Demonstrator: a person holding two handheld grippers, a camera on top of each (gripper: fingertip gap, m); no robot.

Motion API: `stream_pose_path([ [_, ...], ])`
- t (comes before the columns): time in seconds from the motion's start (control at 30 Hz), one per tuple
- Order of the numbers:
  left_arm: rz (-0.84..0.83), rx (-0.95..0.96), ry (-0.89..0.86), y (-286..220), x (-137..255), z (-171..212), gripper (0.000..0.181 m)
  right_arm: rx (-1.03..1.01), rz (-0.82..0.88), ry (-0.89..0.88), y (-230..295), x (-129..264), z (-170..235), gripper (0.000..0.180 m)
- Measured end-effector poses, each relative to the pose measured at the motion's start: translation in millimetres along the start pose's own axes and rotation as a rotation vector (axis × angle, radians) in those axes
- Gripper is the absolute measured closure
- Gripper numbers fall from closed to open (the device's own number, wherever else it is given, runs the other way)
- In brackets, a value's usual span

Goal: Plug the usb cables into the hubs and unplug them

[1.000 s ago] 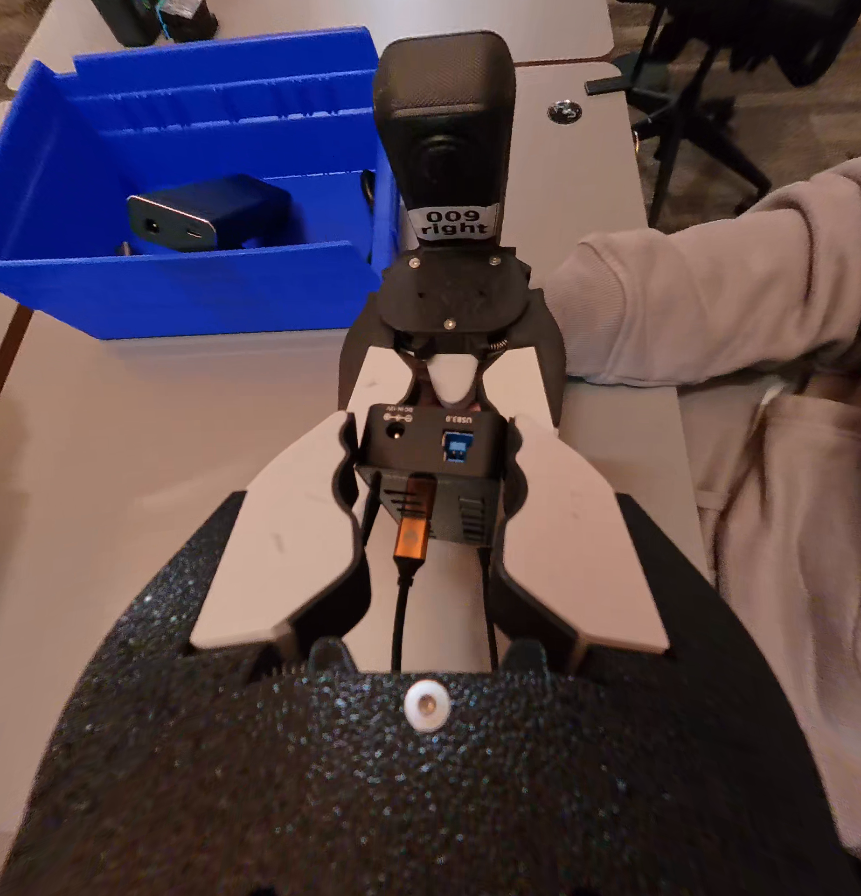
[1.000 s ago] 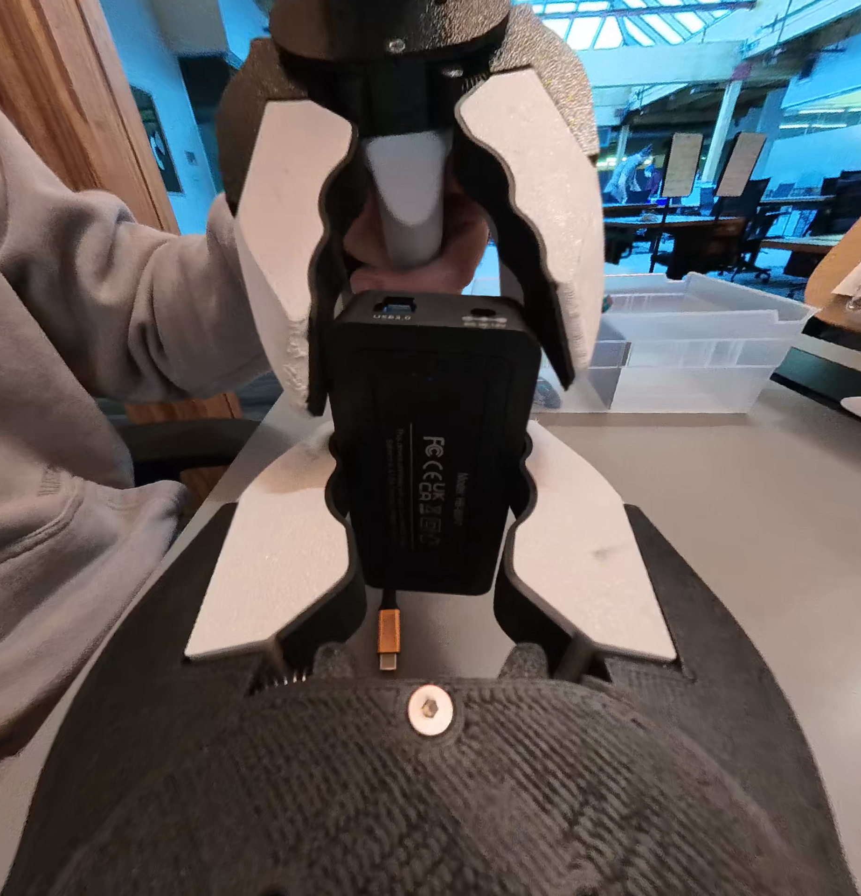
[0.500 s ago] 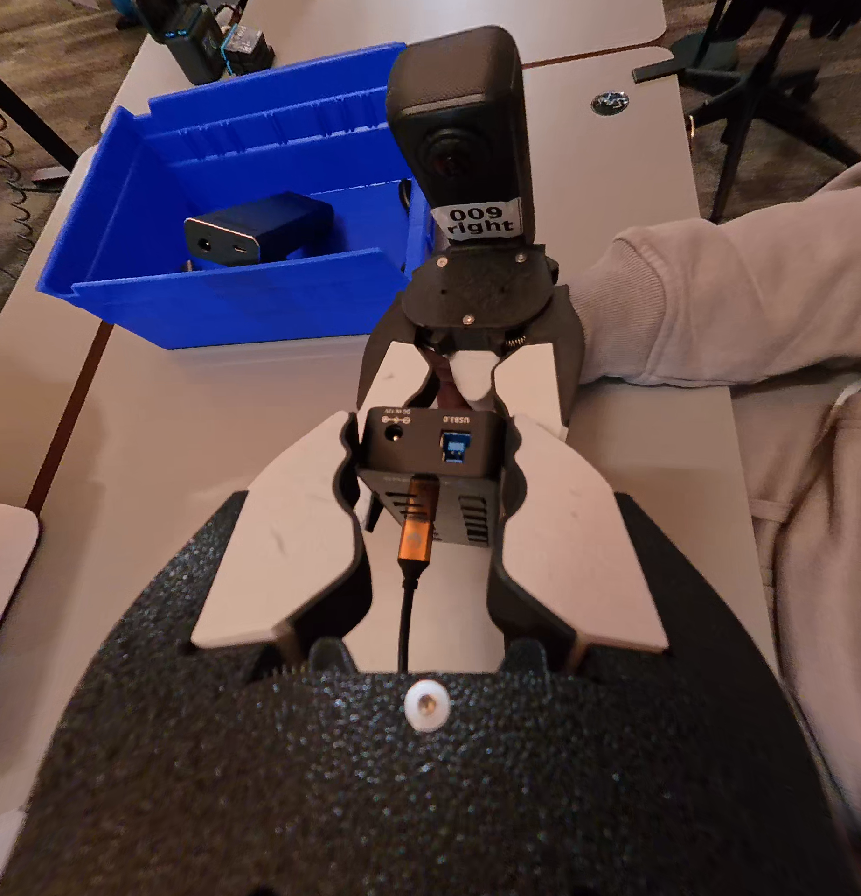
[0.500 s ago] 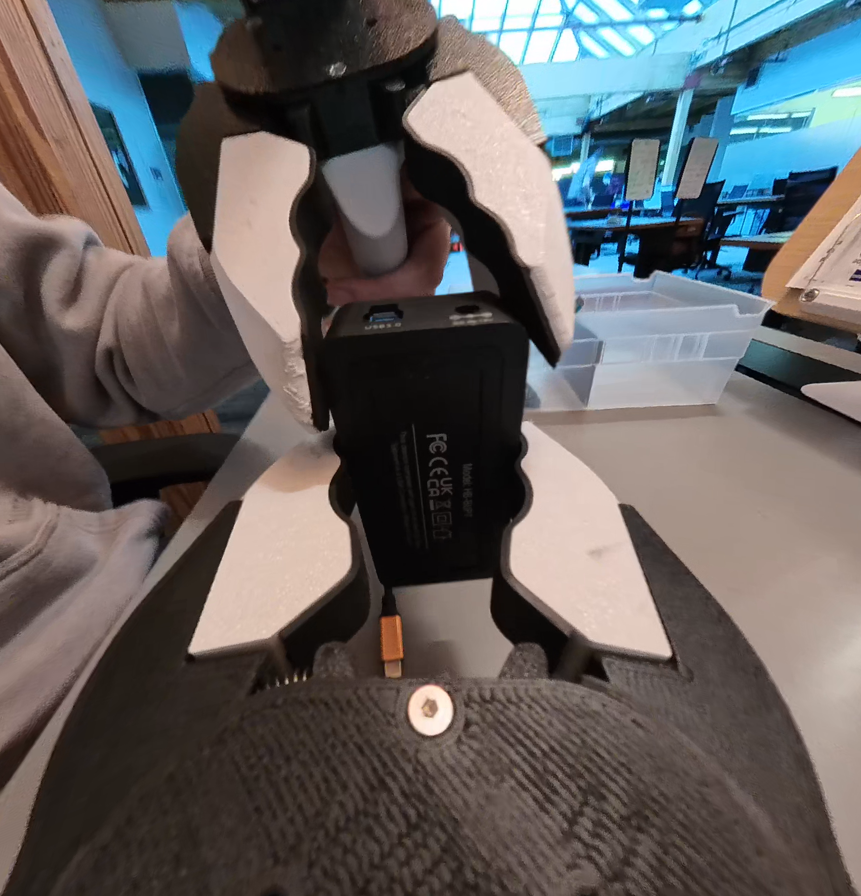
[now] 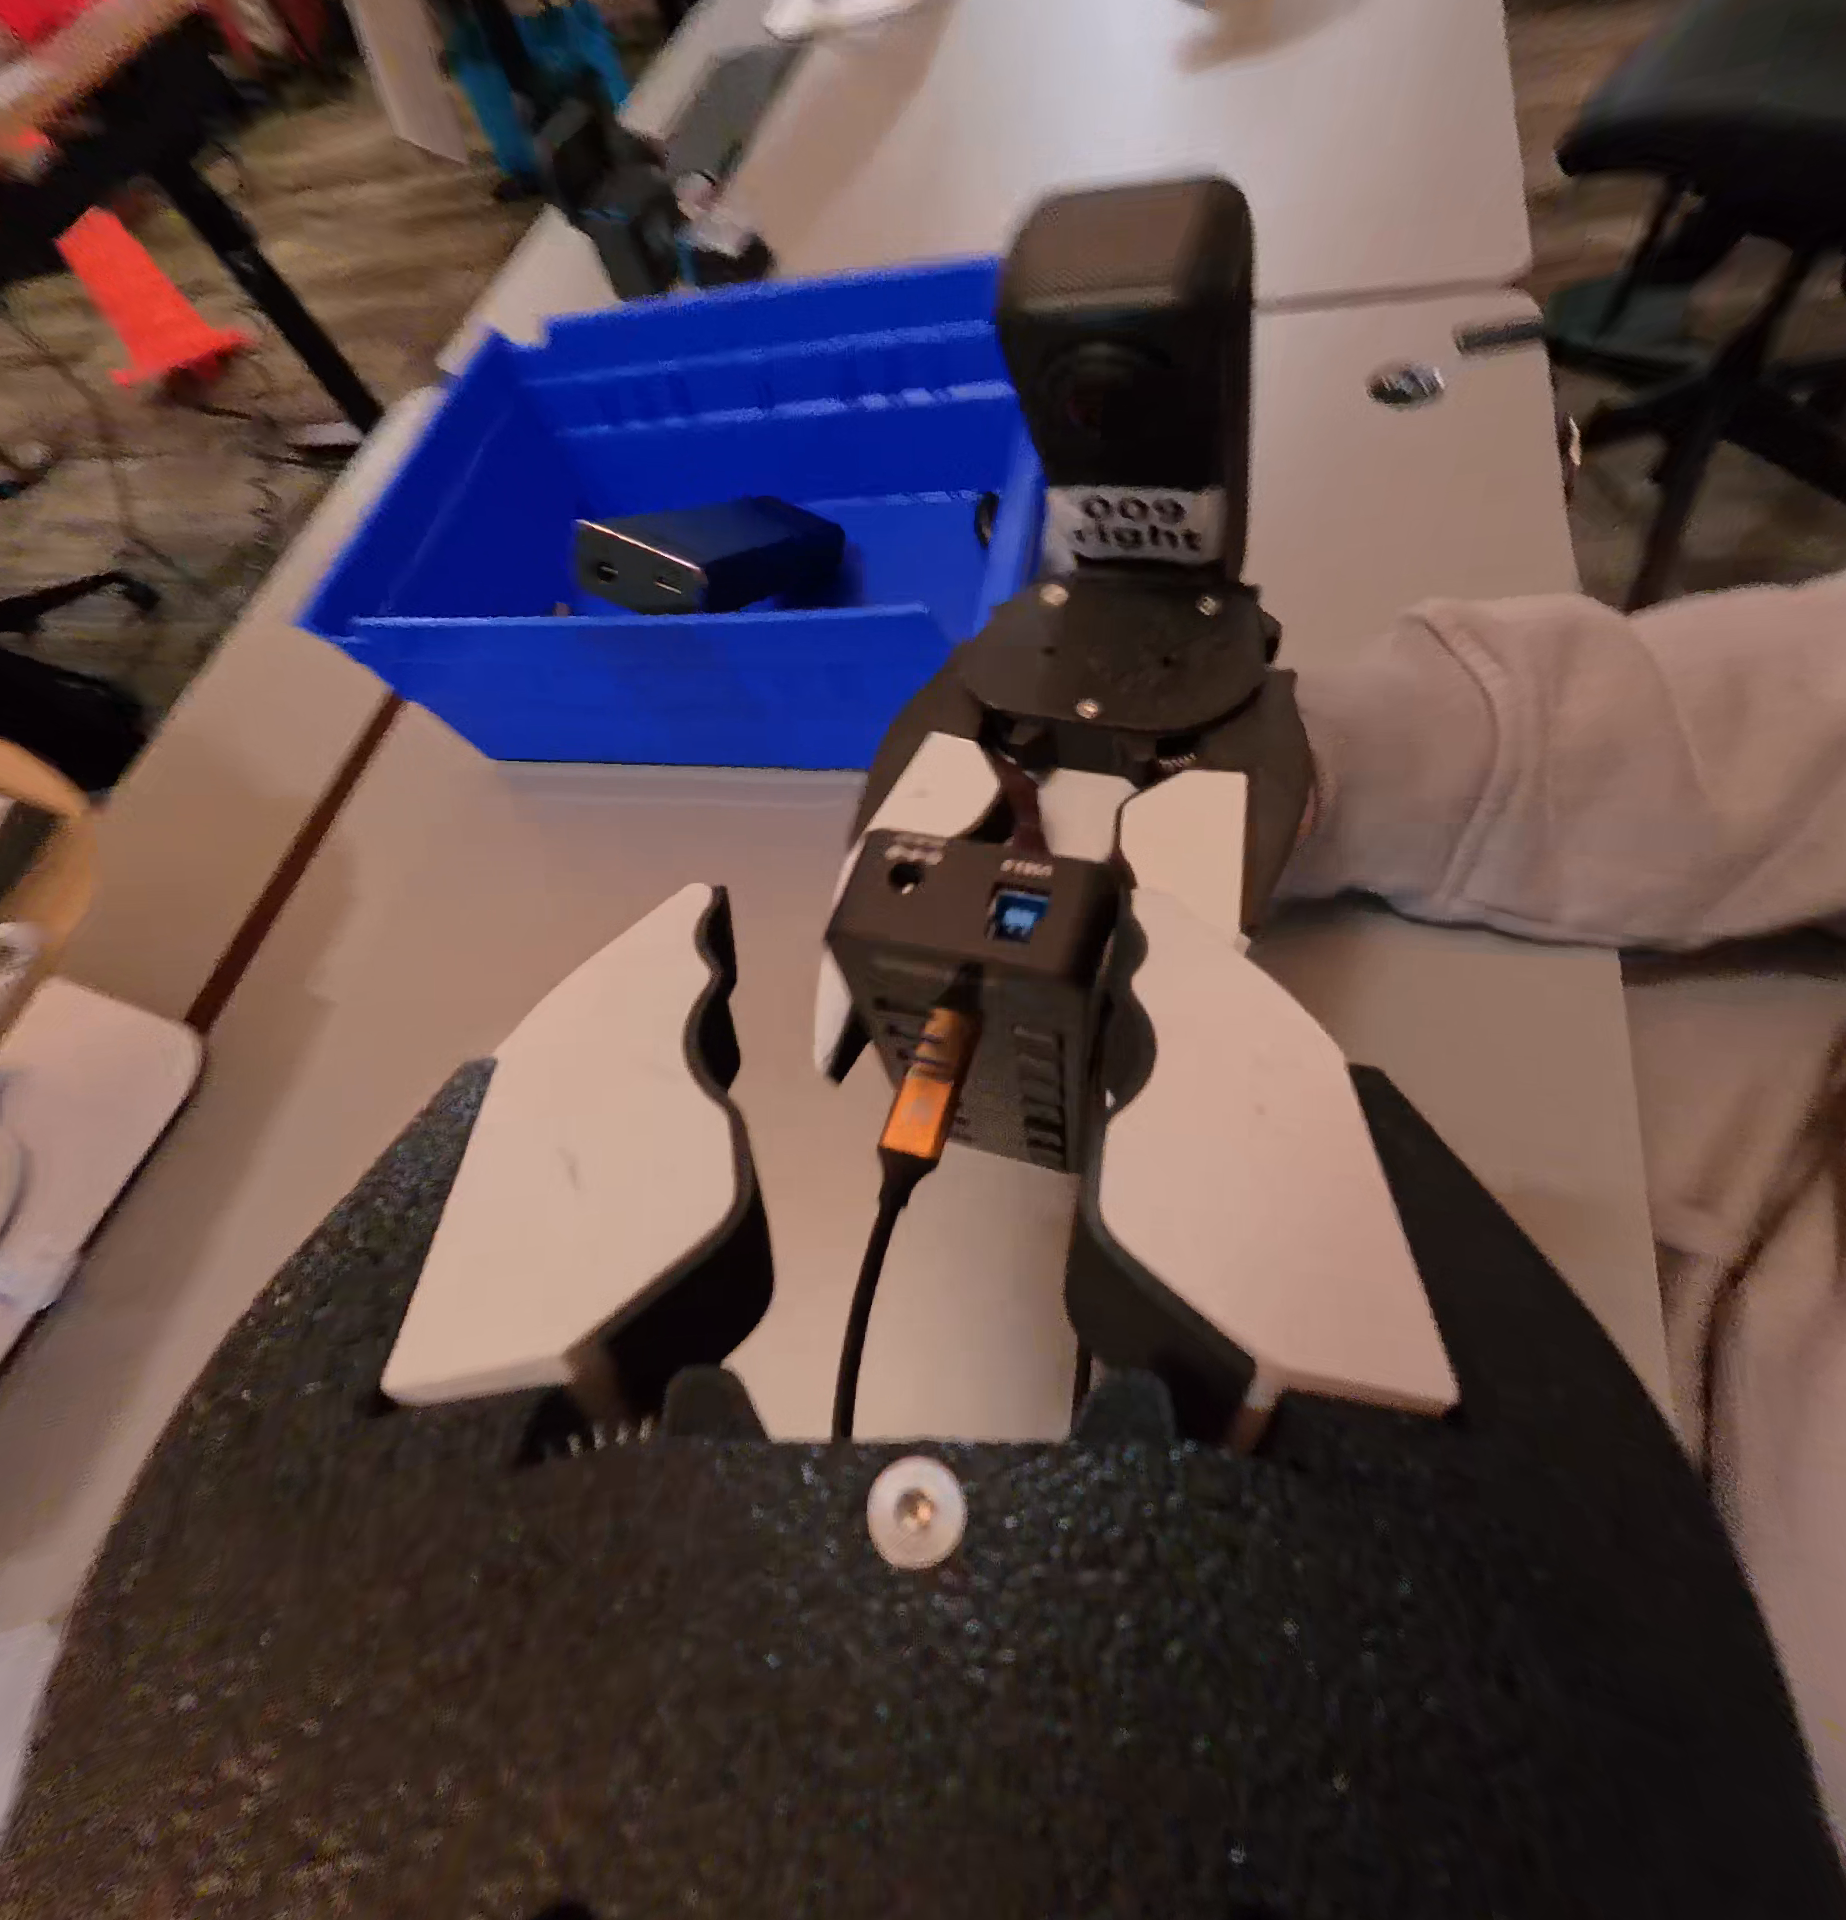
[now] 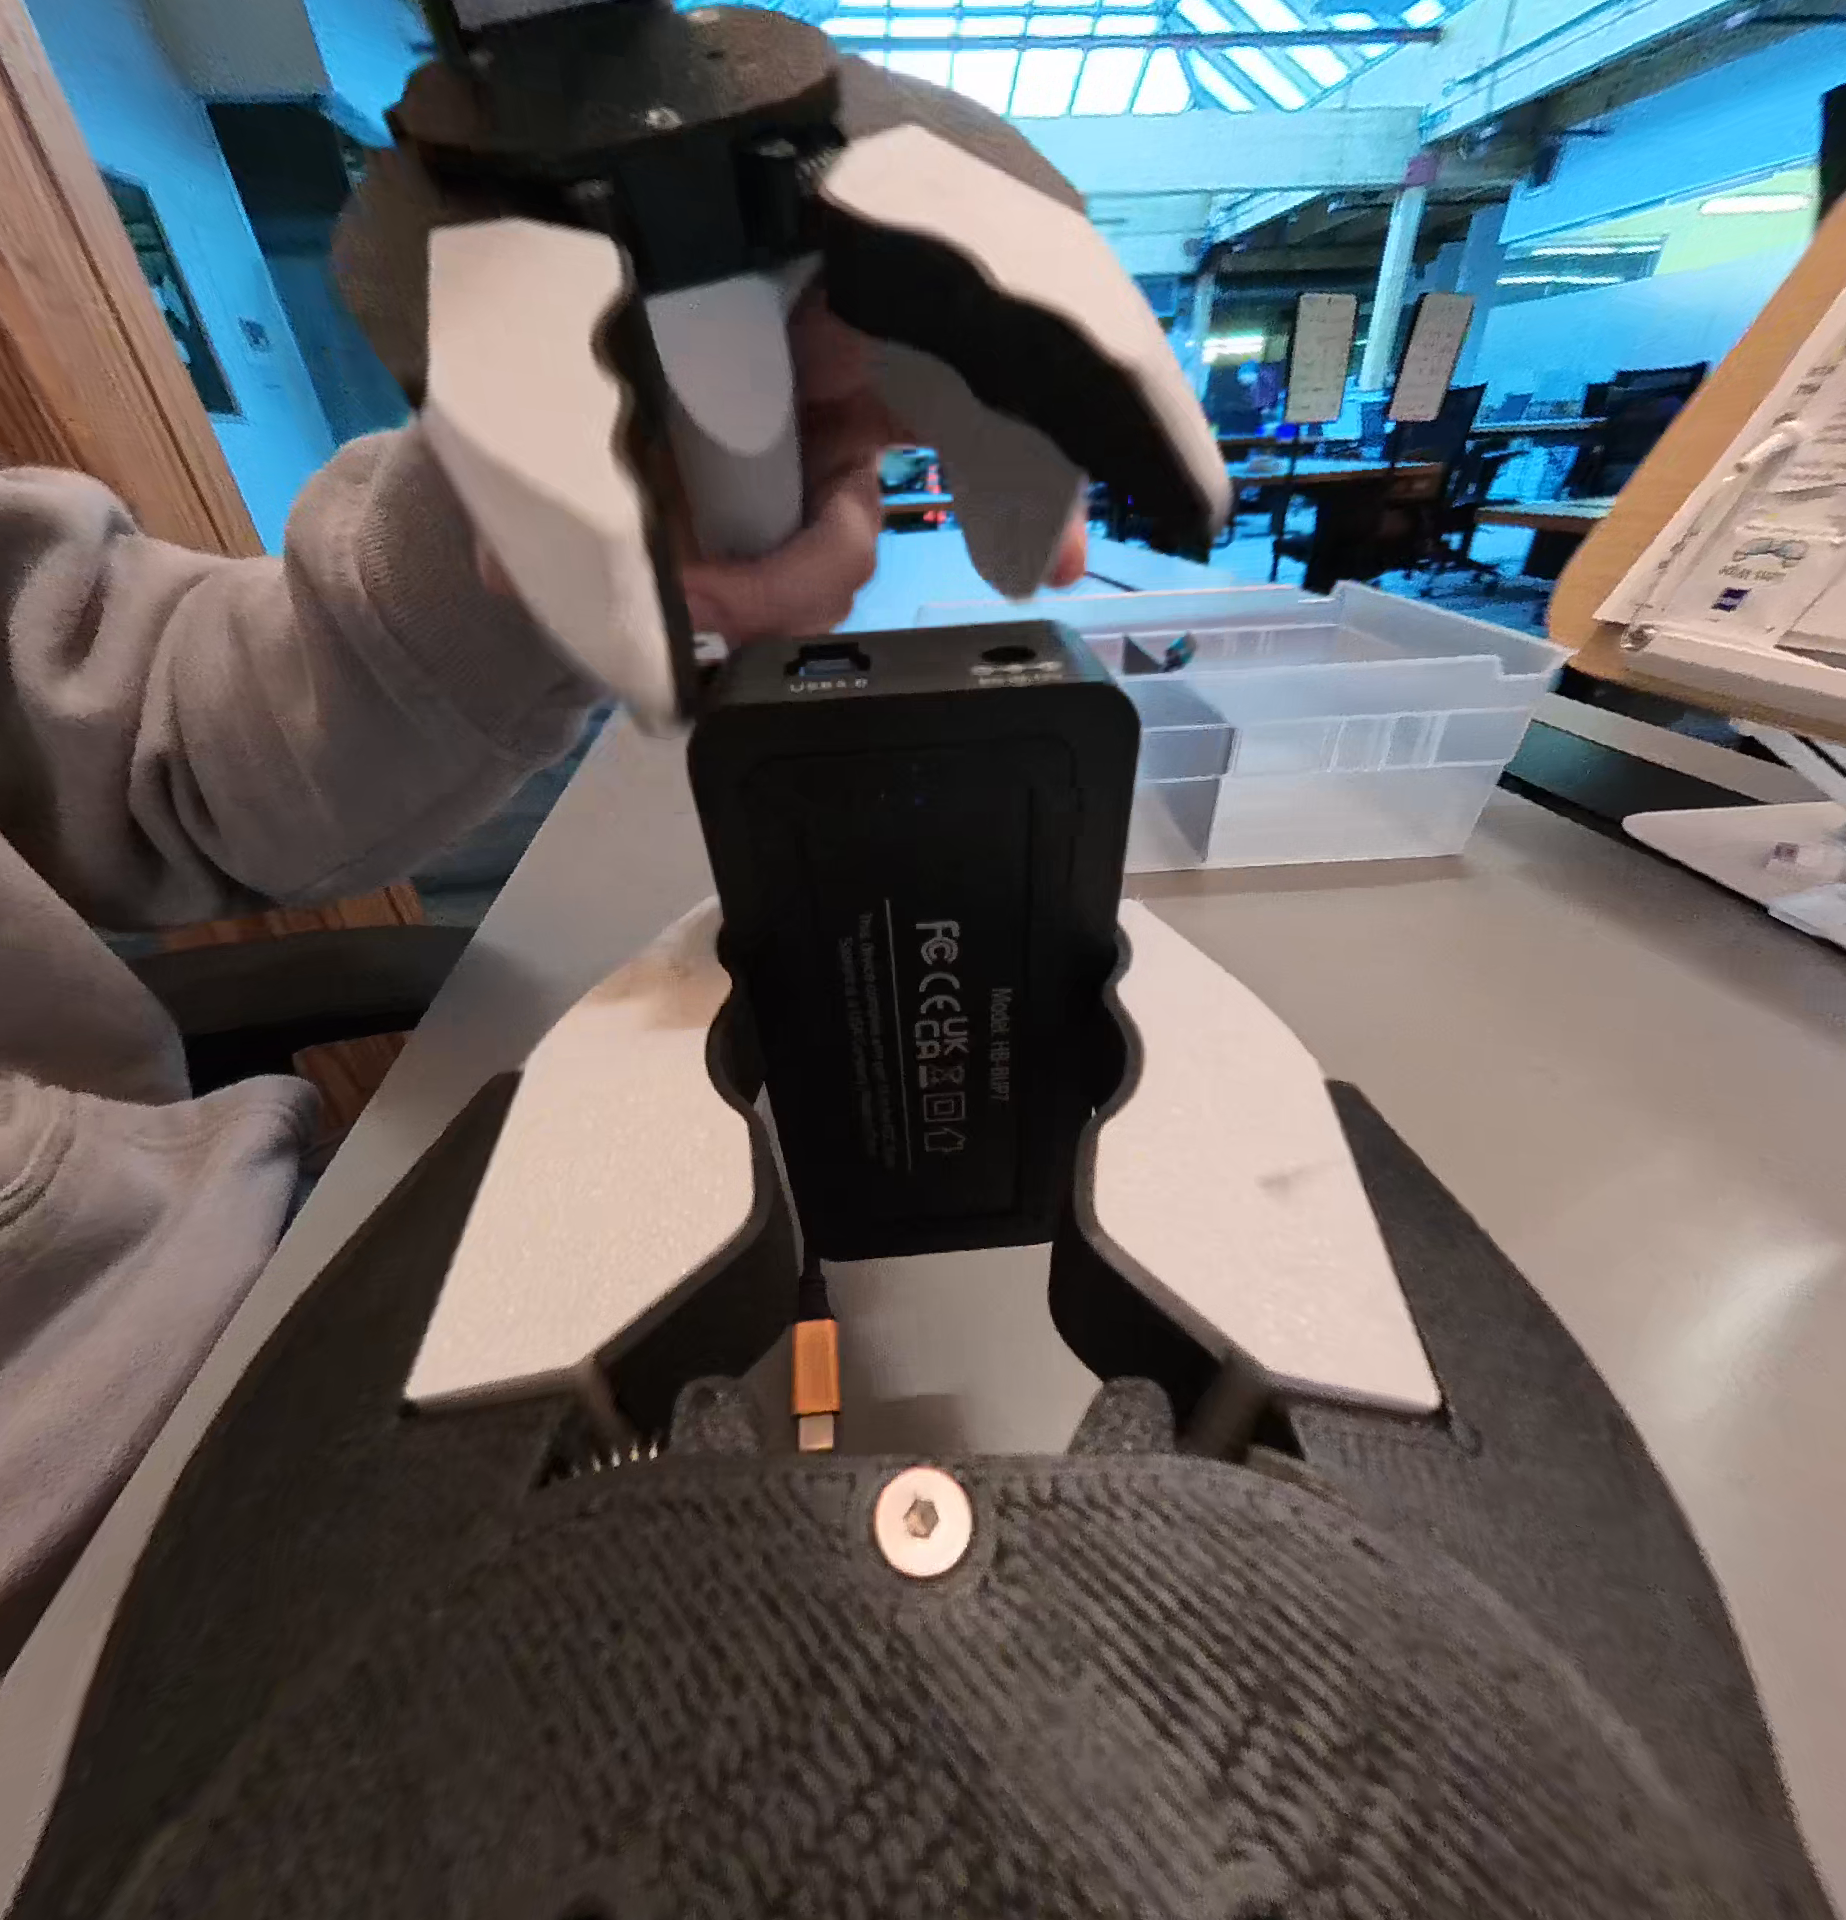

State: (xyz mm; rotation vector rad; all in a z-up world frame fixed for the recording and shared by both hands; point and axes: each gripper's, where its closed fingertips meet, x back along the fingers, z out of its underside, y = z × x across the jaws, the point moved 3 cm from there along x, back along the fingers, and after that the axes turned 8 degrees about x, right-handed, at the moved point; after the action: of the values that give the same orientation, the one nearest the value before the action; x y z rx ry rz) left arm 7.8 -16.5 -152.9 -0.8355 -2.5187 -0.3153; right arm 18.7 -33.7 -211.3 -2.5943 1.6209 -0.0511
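A black USB hub (image 6: 919,987) is clamped upright between the fingers of my right gripper (image 6: 919,925). In the left wrist view the hub (image 5: 971,987) carries an orange USB plug (image 5: 929,1081) on a black cable (image 5: 862,1299), pushed into its face. My left gripper (image 5: 929,914) is open, its fingers (image 5: 628,1091) spread on both sides of the hub, with a clear gap on the left. The right gripper (image 5: 1044,831) grips the hub's far end. An orange plug end (image 6: 815,1382) hangs below the hub. The left gripper (image 6: 836,634) hovers open above the hub's top.
A blue bin (image 5: 690,707) at the back of the grey table holds a dark blue hub (image 5: 711,561). A clear plastic bin (image 6: 1345,748) stands on the table behind the hub. A board with papers (image 6: 1750,499) is at right. A person's grey sleeve (image 5: 1584,769) reaches in.
My left gripper has opened and let go of the hub, and has drawn back a little. My right gripper still holds the hub with the orange plug in it.
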Motion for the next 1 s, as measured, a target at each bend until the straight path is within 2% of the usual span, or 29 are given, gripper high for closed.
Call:
stream_pose_path([
  [0.03, -0.044, 0.021, -0.043, 7, 11, -5, 0.113, -0.008, 0.014, -0.005, -3, 3, 0, 0.118],
  [0.1, -0.212, 0.08, -0.102, 39, 44, -6, 0.122, -0.029, 0.068, -0.011, -12, 7, 0, 0.117],
  [0.17, -0.459, 0.201, -0.089, 88, 90, 14, 0.125, -0.051, 0.109, -0.008, -19, 10, 4, 0.117],
  [0.27, -0.878, 0.422, -0.02, 165, 167, 77, 0.13, -0.071, 0.133, -0.002, -24, 9, 7, 0.118],
  [0.33, -1.011, 0.547, 0.078, 196, 194, 130, 0.133, -0.083, 0.133, 0.001, -25, 6, 9, 0.118],
  [0.4, -0.951, 0.708, 0.178, 208, 190, 177, 0.131, -0.085, 0.127, 0.004, -24, 4, 11, 0.118],
  [0.47, -0.9, 0.776, 0.189, 216, 177, 205, 0.132, -0.081, 0.12, 0.021, -23, 3, 14, 0.118],
  [0.57, -0.879, 0.768, 0.208, 227, 162, 224, 0.137, -0.097, 0.118, 0.028, -24, 4, 18, 0.118],
  [0.63, -0.894, 0.767, 0.231, 233, 158, 232, 0.147, -0.103, 0.123, 0.012, -25, 6, 16, 0.118],
  [0.73, -0.971, 0.702, 0.185, 237, 168, 221, 0.162, -0.098, 0.126, 0.004, -26, 8, 16, 0.118],
  [0.83, -0.94, 0.637, 0.131, 229, 171, 203, 0.178, -0.101, 0.128, 0.006, -27, 9, 16, 0.118],
  [1.0, -0.944, 0.366, 0.079, 209, 187, 154, 0.178, -0.104, 0.127, 0.003, -27, 9, 16, 0.118],
])
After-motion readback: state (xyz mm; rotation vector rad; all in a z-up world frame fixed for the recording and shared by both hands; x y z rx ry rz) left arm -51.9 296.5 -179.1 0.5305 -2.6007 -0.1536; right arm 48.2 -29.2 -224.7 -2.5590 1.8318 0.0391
